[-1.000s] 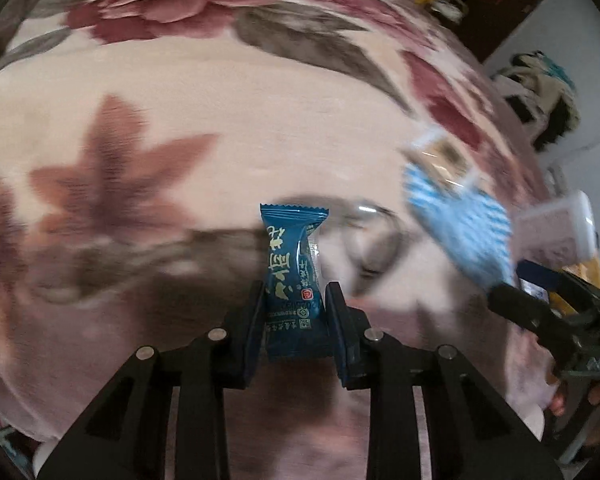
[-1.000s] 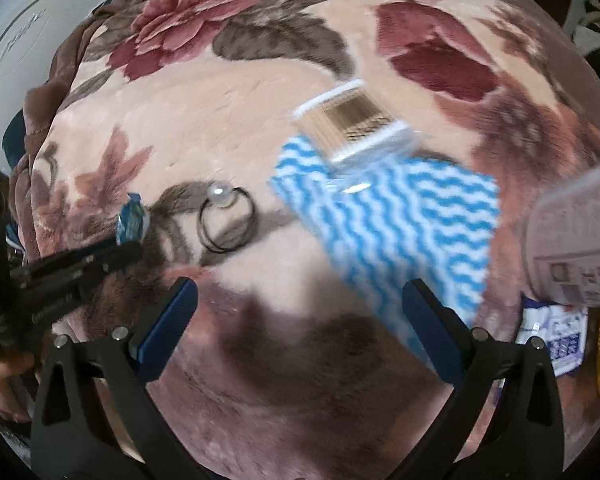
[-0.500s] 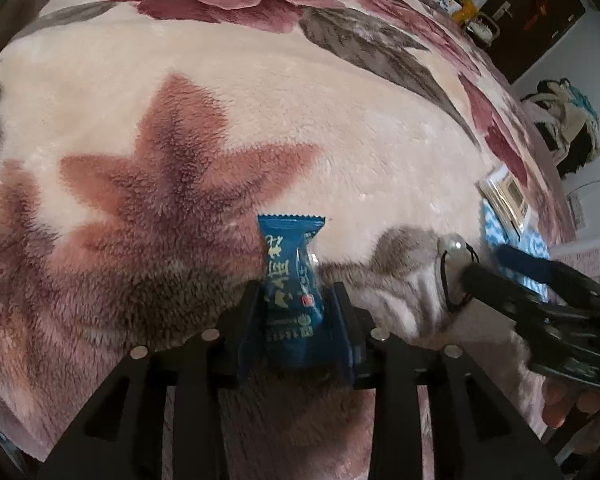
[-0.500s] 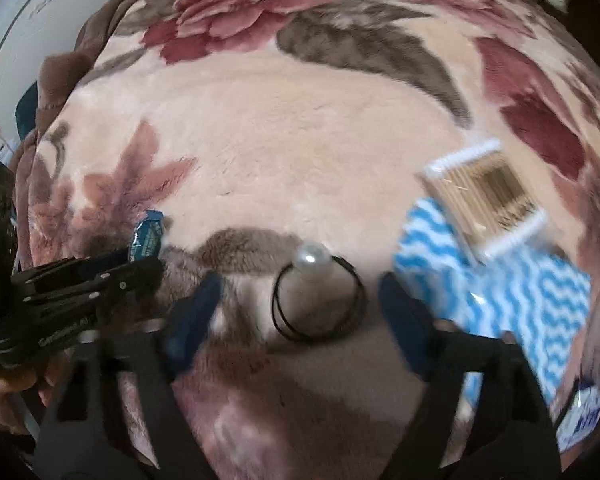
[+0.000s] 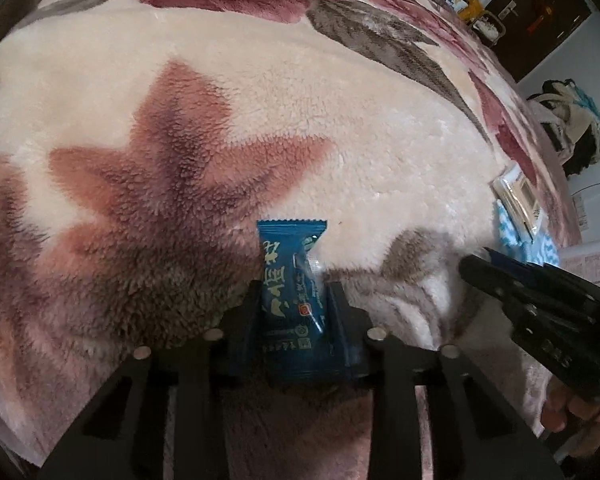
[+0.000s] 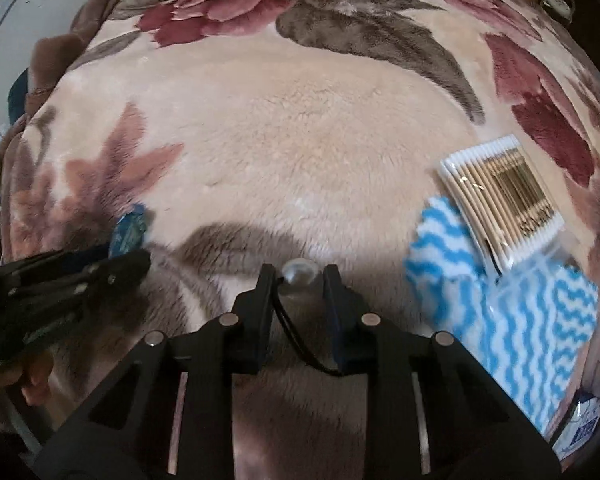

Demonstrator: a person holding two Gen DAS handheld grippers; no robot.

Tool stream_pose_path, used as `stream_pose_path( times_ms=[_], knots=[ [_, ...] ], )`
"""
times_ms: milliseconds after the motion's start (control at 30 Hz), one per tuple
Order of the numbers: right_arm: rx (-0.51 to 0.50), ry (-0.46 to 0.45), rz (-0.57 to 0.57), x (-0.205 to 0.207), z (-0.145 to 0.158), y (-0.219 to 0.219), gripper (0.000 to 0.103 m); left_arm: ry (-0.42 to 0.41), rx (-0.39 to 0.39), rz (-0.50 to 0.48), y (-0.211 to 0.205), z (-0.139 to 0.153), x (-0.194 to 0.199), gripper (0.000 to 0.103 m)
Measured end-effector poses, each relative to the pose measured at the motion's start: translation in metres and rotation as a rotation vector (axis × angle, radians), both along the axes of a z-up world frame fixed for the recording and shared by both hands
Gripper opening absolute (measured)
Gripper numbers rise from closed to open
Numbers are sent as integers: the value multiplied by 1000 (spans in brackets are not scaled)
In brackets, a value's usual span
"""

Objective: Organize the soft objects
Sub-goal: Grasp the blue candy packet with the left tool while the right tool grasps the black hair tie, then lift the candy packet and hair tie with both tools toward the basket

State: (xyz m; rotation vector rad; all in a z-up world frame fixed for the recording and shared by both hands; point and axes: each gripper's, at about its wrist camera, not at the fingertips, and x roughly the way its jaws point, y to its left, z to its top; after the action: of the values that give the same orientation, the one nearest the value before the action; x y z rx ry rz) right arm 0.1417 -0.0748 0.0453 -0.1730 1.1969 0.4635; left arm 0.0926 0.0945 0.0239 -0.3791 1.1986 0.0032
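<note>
My left gripper (image 5: 294,300) is shut on a blue candy packet (image 5: 292,280) and holds it upright, low over the floral blanket (image 5: 260,100). The packet also shows in the right wrist view (image 6: 128,232). My right gripper (image 6: 299,284) has closed in around a black hair tie with a pearl bead (image 6: 299,273) that lies on the blanket. The bead sits between the fingertips and the black loop (image 6: 300,340) runs back between the fingers. The right gripper shows at the right of the left wrist view (image 5: 512,280).
A pack of cotton swabs (image 6: 504,196) lies on a blue and white wavy cloth (image 6: 520,320) at the right. A small printed packet (image 6: 584,428) lies at the far right edge. Furniture and a dark door (image 5: 540,12) stand beyond the bed.
My right gripper moved left and down over the hair tie and its jaws closed from wide open to around it. My left gripper lowered toward the blanket with the candy.
</note>
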Motion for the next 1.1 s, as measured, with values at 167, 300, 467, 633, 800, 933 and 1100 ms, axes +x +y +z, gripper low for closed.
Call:
stream_pose_path(
  times_ms=[167, 300, 467, 633, 800, 933, 1100],
  knots=[
    [29, -22, 16, -22, 13, -7, 25, -14, 7, 3, -2, 9, -9, 30],
    [44, -25, 7, -33, 19, -9, 25, -15, 23, -8, -8, 15, -16, 30],
    [45, -22, -17, -41, 19, -18, 25, -13, 43, -17, -14, 20, -23, 30],
    [42, -23, -40, -47, 21, -27, 25, -20, 50, -25, -18, 25, -30, 30],
    [46, -39, -54, -49, 30, -33, 25, -40, 59, -33, -23, 38, -31, 30],
    [53, -59, -61, -50, 42, -39, 25, -56, 65, -40, -29, 49, -30, 30],
    [61, -88, -73, -51, 59, -48, 25, -74, 61, -55, -37, 63, -27, 30]
  ],
)
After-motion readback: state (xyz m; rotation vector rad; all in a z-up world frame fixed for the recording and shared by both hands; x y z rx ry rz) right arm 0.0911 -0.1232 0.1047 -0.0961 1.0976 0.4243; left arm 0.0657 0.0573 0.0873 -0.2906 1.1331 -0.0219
